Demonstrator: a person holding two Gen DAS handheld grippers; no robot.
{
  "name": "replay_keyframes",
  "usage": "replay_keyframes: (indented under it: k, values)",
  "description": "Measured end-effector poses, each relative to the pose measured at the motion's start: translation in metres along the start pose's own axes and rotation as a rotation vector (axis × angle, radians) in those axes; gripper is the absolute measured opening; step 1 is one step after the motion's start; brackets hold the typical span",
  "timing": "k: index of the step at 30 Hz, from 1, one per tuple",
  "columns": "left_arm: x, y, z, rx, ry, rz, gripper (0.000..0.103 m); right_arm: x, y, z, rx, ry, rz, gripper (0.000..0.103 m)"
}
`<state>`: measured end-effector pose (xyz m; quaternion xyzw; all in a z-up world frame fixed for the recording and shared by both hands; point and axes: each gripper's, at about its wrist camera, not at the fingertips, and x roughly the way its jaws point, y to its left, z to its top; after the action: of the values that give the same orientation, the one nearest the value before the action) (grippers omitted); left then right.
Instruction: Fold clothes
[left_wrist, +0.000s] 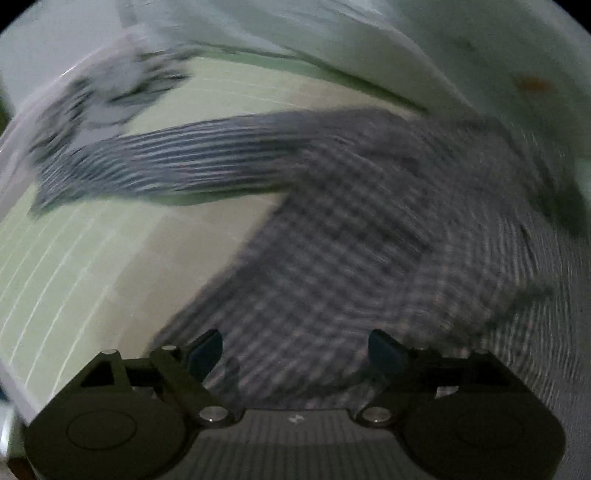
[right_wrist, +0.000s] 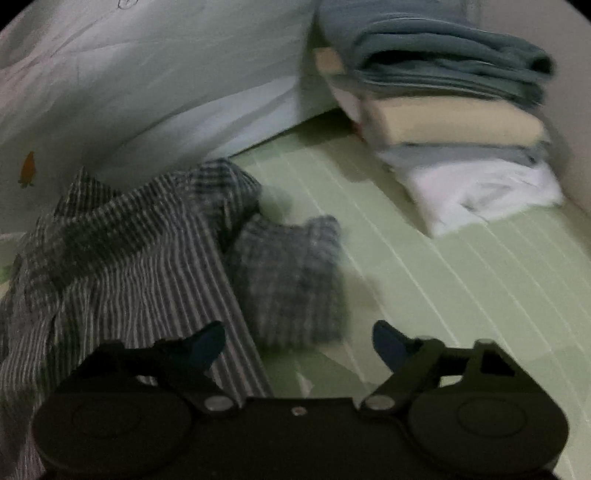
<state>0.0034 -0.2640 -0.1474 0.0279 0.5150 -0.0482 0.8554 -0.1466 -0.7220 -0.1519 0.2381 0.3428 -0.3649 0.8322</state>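
Note:
A grey checked and striped shirt (left_wrist: 351, 229) lies spread on a pale green striped mat (left_wrist: 92, 266), one sleeve (left_wrist: 166, 162) stretched out to the left. My left gripper (left_wrist: 295, 350) hovers above the shirt's body, jaws open and holding no cloth. In the right wrist view the same shirt (right_wrist: 122, 258) lies crumpled at the left, a folded-over sleeve (right_wrist: 291, 273) sticking out toward the middle. My right gripper (right_wrist: 299, 343) stands open just in front of that sleeve's end, nothing pinched between its blue fingertips (right_wrist: 388, 343).
A stack of folded clothes (right_wrist: 454, 122), blue-grey on top, cream and white below, sits at the far right on the mat (right_wrist: 461, 295). A white quilt (right_wrist: 129, 92) with a small orange figure lies along the back. A patterned white cloth (left_wrist: 110, 92) lies far left.

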Motion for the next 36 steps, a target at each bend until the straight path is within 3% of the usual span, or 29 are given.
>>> replay_keyframes:
  k: [4, 8, 9, 10, 11, 12, 13, 19, 22, 27, 29, 31, 33, 36]
  values:
    - [0.020, -0.035, 0.009, 0.143, 0.049, 0.020, 0.087, 0.037, 0.015, 0.023, 0.009, 0.031, -0.020, 0.064]
    - [0.031, -0.053, 0.015, 0.220, 0.076, 0.044, 0.089, 0.059, 0.024, 0.029, -0.043, 0.064, -0.068, 0.047]
    - [0.032, -0.056, 0.015, 0.237, 0.076, 0.051, 0.090, 0.062, 0.025, 0.029, -0.055, 0.065, -0.073, 0.040]
    - [0.033, -0.058, 0.015, 0.246, 0.075, 0.053, 0.092, 0.061, 0.026, 0.028, -0.069, 0.056, -0.078, 0.023]
    - [0.034, -0.057, 0.015, 0.240, 0.074, 0.054, 0.093, 0.059, 0.027, 0.027, -0.083, 0.047, -0.082, 0.012]
    - [0.035, -0.056, 0.015, 0.233, 0.074, 0.055, 0.097, 0.053, 0.025, 0.028, -0.075, 0.027, -0.084, 0.004]
    - [0.036, -0.054, 0.015, 0.224, 0.075, 0.056, 0.100, 0.047, 0.022, 0.028, -0.065, 0.007, -0.086, 0.003]
    - [0.043, -0.033, 0.014, 0.084, 0.108, 0.002, 0.103, -0.020, -0.023, 0.030, 0.062, -0.133, -0.229, 0.002]
    - [0.042, -0.031, 0.011, 0.070, 0.094, -0.005, 0.103, -0.057, -0.052, 0.028, 0.123, -0.191, -0.339, 0.002]
    - [0.040, -0.032, 0.004, 0.066, 0.069, -0.004, 0.103, -0.082, -0.095, 0.016, 0.257, -0.214, -0.343, 0.004]
    - [0.039, -0.033, 0.002, 0.066, 0.064, -0.004, 0.103, -0.076, -0.102, 0.010, 0.270, -0.179, -0.363, 0.012]
    - [0.038, -0.032, 0.001, 0.068, 0.063, -0.005, 0.103, -0.074, -0.103, 0.004, 0.279, -0.170, -0.382, 0.035]
    - [0.038, -0.031, 0.001, 0.069, 0.064, -0.006, 0.103, -0.076, -0.099, -0.001, 0.281, -0.181, -0.381, 0.045]
    - [0.037, -0.031, 0.002, 0.071, 0.065, -0.008, 0.103, -0.069, -0.081, -0.003, 0.227, -0.166, -0.333, 0.062]
